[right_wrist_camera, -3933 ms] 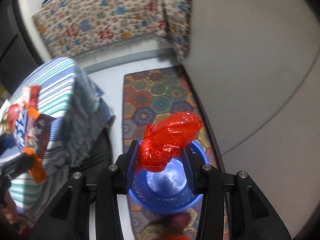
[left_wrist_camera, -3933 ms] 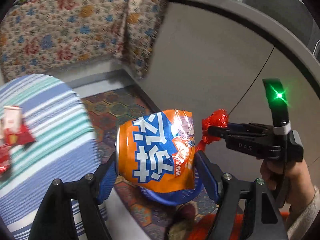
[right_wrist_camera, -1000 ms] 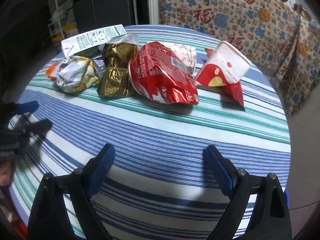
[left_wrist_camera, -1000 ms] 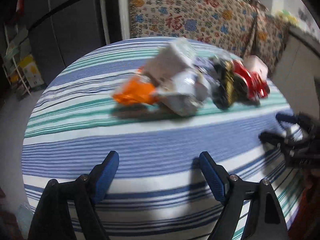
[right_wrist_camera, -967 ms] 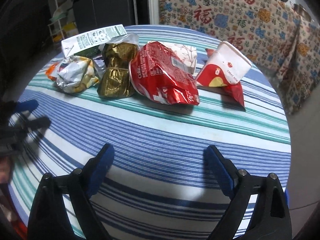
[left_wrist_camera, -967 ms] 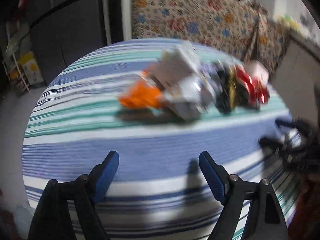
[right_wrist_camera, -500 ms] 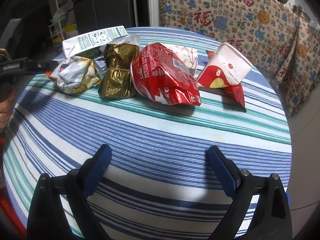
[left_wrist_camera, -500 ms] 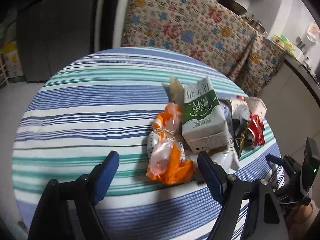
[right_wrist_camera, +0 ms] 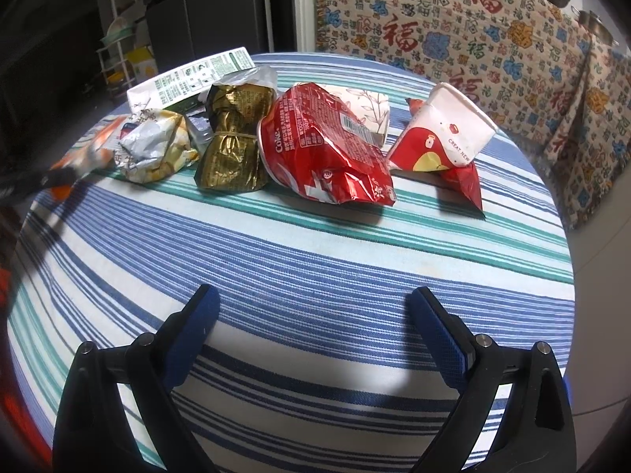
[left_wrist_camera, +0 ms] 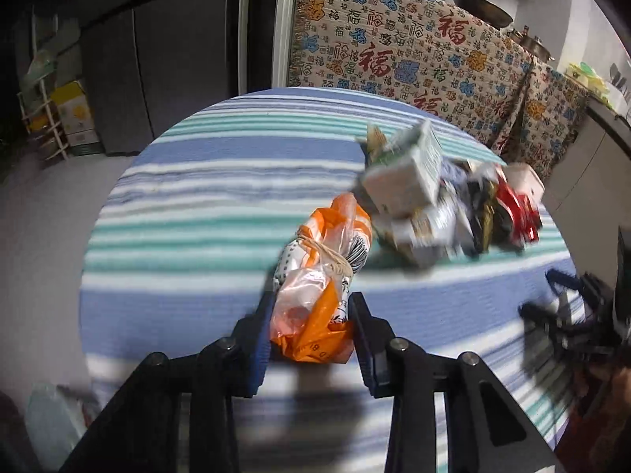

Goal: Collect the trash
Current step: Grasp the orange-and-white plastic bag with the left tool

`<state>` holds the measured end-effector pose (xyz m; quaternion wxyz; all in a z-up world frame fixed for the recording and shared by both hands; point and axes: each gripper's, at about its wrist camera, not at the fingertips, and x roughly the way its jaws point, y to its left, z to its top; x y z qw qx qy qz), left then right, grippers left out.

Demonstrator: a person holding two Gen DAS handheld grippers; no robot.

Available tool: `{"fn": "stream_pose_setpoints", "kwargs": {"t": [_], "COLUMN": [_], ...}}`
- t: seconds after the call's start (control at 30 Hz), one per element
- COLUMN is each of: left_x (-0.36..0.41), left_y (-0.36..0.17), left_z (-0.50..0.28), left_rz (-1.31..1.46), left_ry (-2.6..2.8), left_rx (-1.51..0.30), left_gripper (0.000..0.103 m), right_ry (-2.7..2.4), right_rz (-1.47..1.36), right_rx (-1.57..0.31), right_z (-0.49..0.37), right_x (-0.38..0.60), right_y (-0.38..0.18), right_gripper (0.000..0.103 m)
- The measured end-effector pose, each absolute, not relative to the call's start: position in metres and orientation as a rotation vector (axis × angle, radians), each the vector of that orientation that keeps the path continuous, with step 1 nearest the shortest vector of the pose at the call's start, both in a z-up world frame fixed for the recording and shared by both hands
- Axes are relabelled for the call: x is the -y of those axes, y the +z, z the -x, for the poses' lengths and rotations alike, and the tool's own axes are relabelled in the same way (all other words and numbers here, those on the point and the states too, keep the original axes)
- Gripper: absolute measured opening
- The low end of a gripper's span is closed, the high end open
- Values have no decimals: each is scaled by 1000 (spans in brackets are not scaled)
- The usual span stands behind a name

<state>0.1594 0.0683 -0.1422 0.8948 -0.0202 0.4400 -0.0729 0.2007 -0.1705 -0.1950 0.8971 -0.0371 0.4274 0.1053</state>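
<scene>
My left gripper (left_wrist_camera: 311, 317) is shut on an orange and clear plastic bag (left_wrist_camera: 319, 276) tied with string, at the near left end of a row of trash on the striped round table (left_wrist_camera: 197, 197). The bag also shows at the left edge of the right wrist view (right_wrist_camera: 84, 153). Behind it lie a white and green carton (left_wrist_camera: 406, 173), a silver wrapper (right_wrist_camera: 154, 149), a gold foil bag (right_wrist_camera: 234, 138), a red Coke bag (right_wrist_camera: 327, 146) and a white and red paper cup (right_wrist_camera: 445, 134). My right gripper (right_wrist_camera: 313, 329) is open and empty over the table's near side.
A patterned cloth (right_wrist_camera: 453, 19) hangs over the counter behind the table. A dark fridge (left_wrist_camera: 157, 51) and a wire rack (left_wrist_camera: 43, 118) stand at the back left. The table edge drops off at the right (right_wrist_camera: 568, 260).
My left gripper has moved in and closed on the orange plastic bag; half a second ago it was open above it. My right gripper has stayed open, nearly still.
</scene>
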Motion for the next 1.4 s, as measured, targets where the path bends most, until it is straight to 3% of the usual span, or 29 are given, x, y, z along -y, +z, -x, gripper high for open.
{"fn": "stream_pose_setpoints", "kwargs": {"t": [0.1, 0.17, 0.33, 0.57, 0.67, 0.93, 0.97, 1.0, 1.13, 1.4], "left_x": [-57, -50, -44, -42, -42, -41, -41, -41, -41, -39], "left_y": [-147, -153, -165, -169, -170, -171, -171, -171, -171, -168], "left_z": [-150, -153, -162, -172, -176, -176, -176, -176, -175, -166], "left_rz": [15, -3, -47, -60, -59, -60, -61, -61, -58, -56], "left_ry": [-149, -146, -108, -68, -68, -67, -67, -67, -67, -113], "left_rx": [-913, -922, -929, -911, -918, -919, -919, -919, -919, -926], "left_gripper": [50, 65, 68, 84, 85, 86, 86, 86, 86, 83], "right_ry": [215, 209, 187, 145, 156, 174, 187, 205, 226, 281], "right_rz": [75, 71, 60, 97, 134, 268, 277, 279, 234, 38], "right_rx": [-886, -887, -890, -881, -851, -757, -753, -752, -719, -807], "right_z": [-199, -198, -198, -210, -223, -259, -262, -264, -258, -223], "right_x": [171, 172, 179, 178, 169, 147, 145, 145, 153, 191], "right_y": [-195, -195, -196, -192, -184, -170, -171, -171, -162, -144], "right_gripper": [98, 98, 100, 99, 91, 86, 79, 65, 45, 43]}}
